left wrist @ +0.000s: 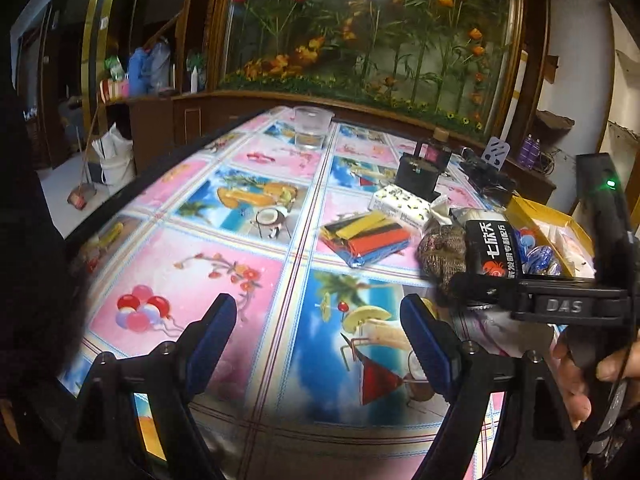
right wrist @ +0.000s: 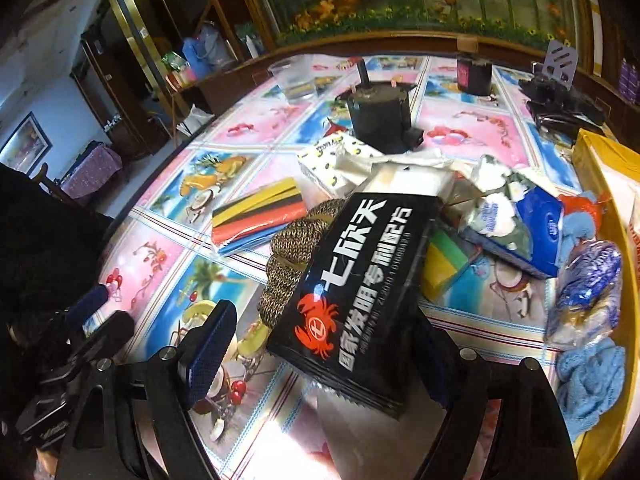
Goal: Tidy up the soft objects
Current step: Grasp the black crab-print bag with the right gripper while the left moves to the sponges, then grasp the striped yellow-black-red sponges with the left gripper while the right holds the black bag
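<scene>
My right gripper reaches over a heap of soft goods. A black packet with a red crab and white characters lies between its jaws, resting on a brown knitted bundle. The left blue pad stands clear of the packet; the right finger is hidden behind it. My left gripper hovers open over the patterned tablecloth, nothing between its fingers. Its view shows the same black packet and knitted bundle to the right. A pack of coloured sheets lies left of the heap.
A yellow box on the right holds a blue cloth and a bagged item. Tissue packs and a sponge lie about. A black pot and plastic cup stand behind.
</scene>
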A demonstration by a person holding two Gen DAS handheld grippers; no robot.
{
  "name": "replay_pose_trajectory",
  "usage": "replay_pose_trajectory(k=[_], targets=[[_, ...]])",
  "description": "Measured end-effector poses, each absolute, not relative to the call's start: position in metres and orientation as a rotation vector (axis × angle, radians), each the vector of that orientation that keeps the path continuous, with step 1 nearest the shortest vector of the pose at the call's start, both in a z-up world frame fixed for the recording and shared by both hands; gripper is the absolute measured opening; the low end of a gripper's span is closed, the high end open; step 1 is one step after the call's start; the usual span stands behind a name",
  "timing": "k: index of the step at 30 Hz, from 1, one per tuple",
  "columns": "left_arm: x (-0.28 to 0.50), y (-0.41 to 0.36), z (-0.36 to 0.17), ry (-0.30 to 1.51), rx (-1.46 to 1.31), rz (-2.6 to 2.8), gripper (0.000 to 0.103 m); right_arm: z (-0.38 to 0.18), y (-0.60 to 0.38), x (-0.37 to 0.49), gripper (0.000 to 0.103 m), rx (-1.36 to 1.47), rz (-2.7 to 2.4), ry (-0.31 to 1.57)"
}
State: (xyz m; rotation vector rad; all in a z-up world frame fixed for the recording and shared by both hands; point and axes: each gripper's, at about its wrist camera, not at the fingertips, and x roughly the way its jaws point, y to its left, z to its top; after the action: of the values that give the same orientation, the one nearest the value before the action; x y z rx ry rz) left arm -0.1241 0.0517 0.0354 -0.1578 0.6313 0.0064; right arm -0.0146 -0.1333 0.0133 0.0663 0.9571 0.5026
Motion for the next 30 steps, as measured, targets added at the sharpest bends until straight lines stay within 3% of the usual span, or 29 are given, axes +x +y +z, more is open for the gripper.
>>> replay_pose_trajectory(k=[1, 2, 3, 6, 15, 18, 22, 30], targets=[[-0.123, 0.051, 0.034, 0.641, -0.157, -0.002, 0.083, 0.012, -0.13, -0.012, 0.085, 0.065, 0.504, 0.96], [-0.122, 0.051, 0.033, 0.654, -0.156, -0.007, 0.084, 0.01, -0.127, -0.008, 0.074, 0.059, 0.499, 0.963], [-0.122, 0.051, 0.033, 0.659, -0.156, -0.009, 0.083, 0.01, -0.125, -0.005, 0.07, 0.048, 0.499, 0.972], [-0.122, 0.054, 0.032, 0.665, -0.167, -0.016, 0.083, 0.013, -0.126, -0.002, 0.065, 0.063, 0.532, 0.951], [-0.1, 0.058, 0.045, 0.686, -0.234, -0.021, 0.083, 0.056, -0.15, -0.025, 0.065, 0.159, 0.647, 0.653], [-0.084, 0.057, 0.058, 0.68, -0.207, -0.019, 0.085, 0.055, -0.162, -0.021, 0.065, 0.198, 0.635, 0.653], [-0.052, 0.057, 0.069, 0.685, -0.157, -0.014, 0.098, 0.045, -0.175, -0.009, 0.065, 0.286, 0.645, 0.724], [0.025, 0.041, 0.019, 0.935, -0.142, -0.068, 0.098, 0.044, -0.174, -0.008, 0.066, 0.293, 0.66, 0.745]])
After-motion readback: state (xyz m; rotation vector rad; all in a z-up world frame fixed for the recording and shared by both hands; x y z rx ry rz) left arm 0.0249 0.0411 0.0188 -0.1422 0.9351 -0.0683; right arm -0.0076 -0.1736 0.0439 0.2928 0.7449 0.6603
